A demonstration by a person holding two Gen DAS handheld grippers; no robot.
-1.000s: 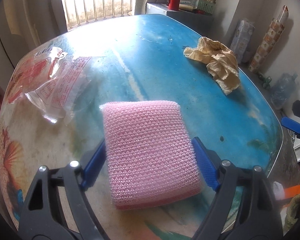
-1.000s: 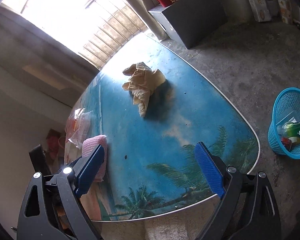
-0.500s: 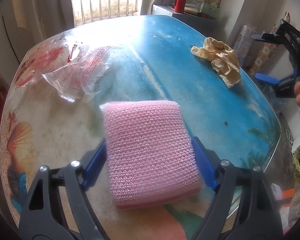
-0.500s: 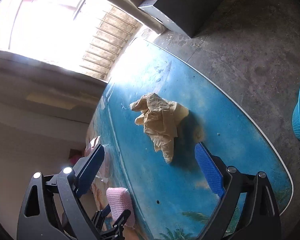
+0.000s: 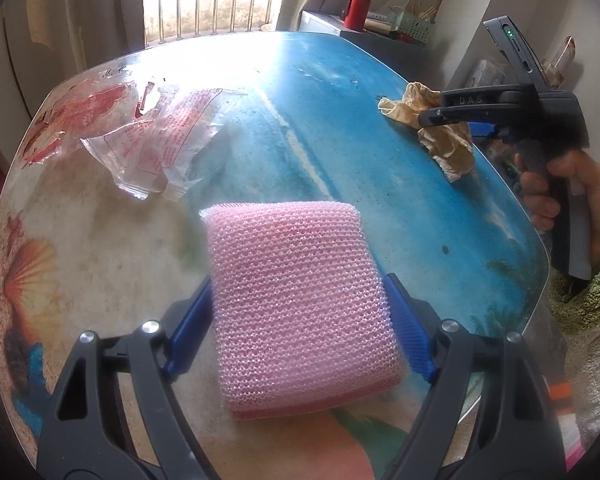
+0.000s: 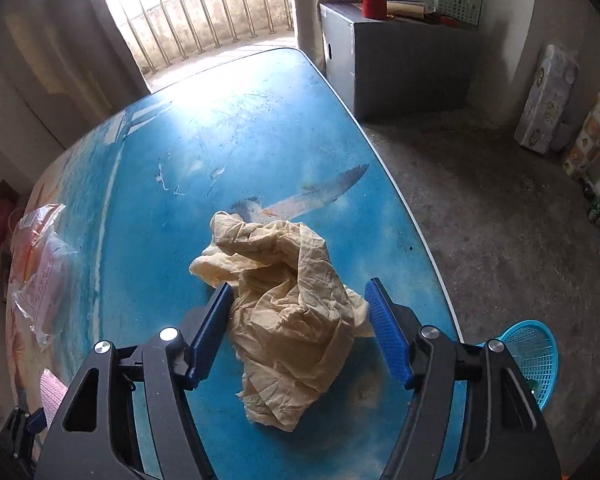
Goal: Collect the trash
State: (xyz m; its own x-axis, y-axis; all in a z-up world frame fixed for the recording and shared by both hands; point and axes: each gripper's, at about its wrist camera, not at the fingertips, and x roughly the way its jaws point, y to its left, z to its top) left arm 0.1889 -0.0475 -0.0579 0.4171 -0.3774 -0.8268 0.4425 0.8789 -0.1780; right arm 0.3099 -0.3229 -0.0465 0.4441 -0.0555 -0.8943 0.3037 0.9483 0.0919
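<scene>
My left tool [image 5: 300, 312] clamps a pink sponge [image 5: 300, 304] on the desk [image 6: 260, 140]; my right tool [image 6: 298, 332], just been closing, straddles crumpled tan paper [image 6: 288, 304] near the desk's right edge, pads touching its sides

The right gripper [image 6: 298, 330] has just been closing its blue pads [image 6: 386, 330] around a crumpled beige paper wad [image 6: 288, 312] on the glossy blue beach-print table [image 6: 228, 148]; both pads sit against its sides. A clear plastic wrapper with red print [image 6: 40, 272] lies at the table's left edge. A turquoise plastic mesh basket [image 6: 534, 356] stands on the grey floor, right of the table.
</scene>
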